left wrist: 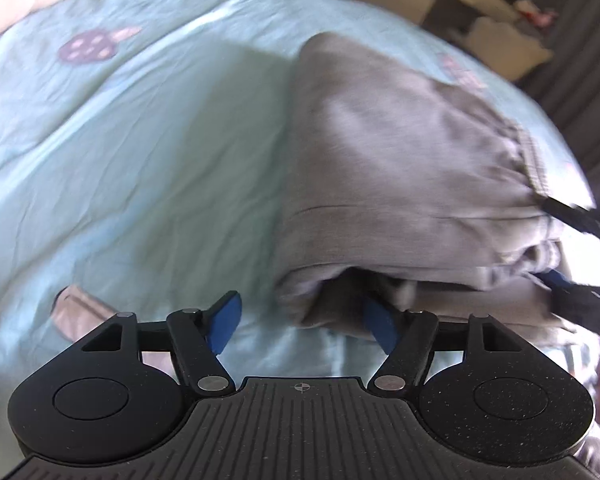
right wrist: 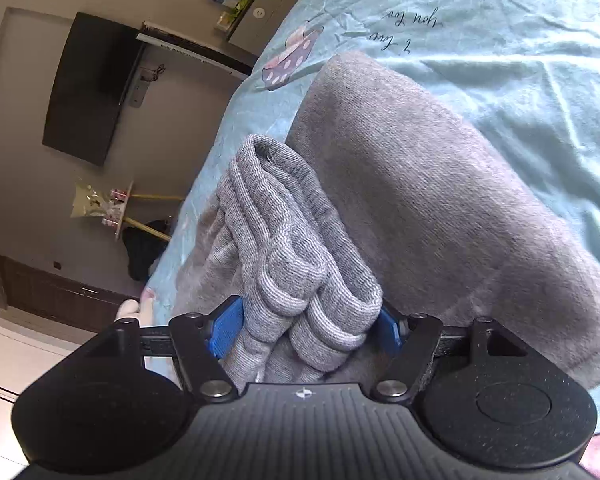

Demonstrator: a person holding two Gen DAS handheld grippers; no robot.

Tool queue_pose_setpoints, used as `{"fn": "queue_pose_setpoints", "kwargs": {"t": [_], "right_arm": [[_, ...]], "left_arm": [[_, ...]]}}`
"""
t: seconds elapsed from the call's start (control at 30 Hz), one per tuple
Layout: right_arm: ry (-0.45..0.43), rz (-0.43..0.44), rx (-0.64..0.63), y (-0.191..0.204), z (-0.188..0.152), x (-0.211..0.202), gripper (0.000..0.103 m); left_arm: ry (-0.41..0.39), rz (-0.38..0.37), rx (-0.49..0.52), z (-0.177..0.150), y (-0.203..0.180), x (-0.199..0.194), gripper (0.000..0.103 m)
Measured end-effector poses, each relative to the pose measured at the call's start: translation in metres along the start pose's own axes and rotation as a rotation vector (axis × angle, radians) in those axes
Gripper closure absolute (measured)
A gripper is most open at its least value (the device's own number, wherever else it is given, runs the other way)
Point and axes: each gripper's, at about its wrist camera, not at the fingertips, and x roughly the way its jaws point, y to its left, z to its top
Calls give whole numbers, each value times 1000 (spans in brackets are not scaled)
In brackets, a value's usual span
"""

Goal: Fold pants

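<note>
**Pants lie folded on the blue sheet, cuffs bunched in the right gripper**

Pants [left wrist: 400, 152], grey and soft, lie in a folded bundle on the light blue bedsheet [left wrist: 140, 160], filling the centre and right of the left wrist view. Their gathered waistband [left wrist: 532, 160] sits toward the right edge of that frame. In the right wrist view the same grey cloth runs from the upper middle down to the lower right, and the ribbed cuffs [right wrist: 300, 264] stand bunched in the lower centre.

The right gripper [right wrist: 304, 326] has those ribbed cuffs between its blue pads [right wrist: 224, 330]; the cloth fills the gap and touches both pads, so it pinches the cuffs.

The left gripper [left wrist: 302, 322] stands spread at the bottom of its frame. Its right pad meets the near folded edge of the pants, while its left pad [left wrist: 224, 326] is over bare sheet; nothing is clamped.

A mushroom print [right wrist: 288, 60] decorates the sheet at upper centre. A dark television [right wrist: 88, 88] hangs on the wall at upper left.
</note>
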Motion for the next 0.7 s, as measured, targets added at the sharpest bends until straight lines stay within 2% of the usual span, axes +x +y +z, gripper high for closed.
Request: {"fn": "queue_pose_setpoints", "kwargs": {"t": [0.17, 0.27, 0.37, 0.43, 0.53, 0.7], "right_arm": [[-6, 36, 58, 0, 4, 11, 27], [-3, 29, 47, 7, 3, 17, 27], [3, 1, -4, 14, 2, 19, 50], [-8, -1, -39, 18, 0, 17, 54], [1, -7, -53, 20, 1, 19, 52], [43, -2, -20, 21, 2, 29, 42]], "left_arm": [[7, -15, 19, 1, -6, 5, 28], [1, -20, 18, 1, -8, 3, 28], [-5, -50, 23, -2, -7, -3, 28], [-5, -98, 28, -5, -7, -7, 23], [-1, -76, 38, -3, -11, -4, 23], [33, -16, -15, 5, -10, 15, 24]]}}
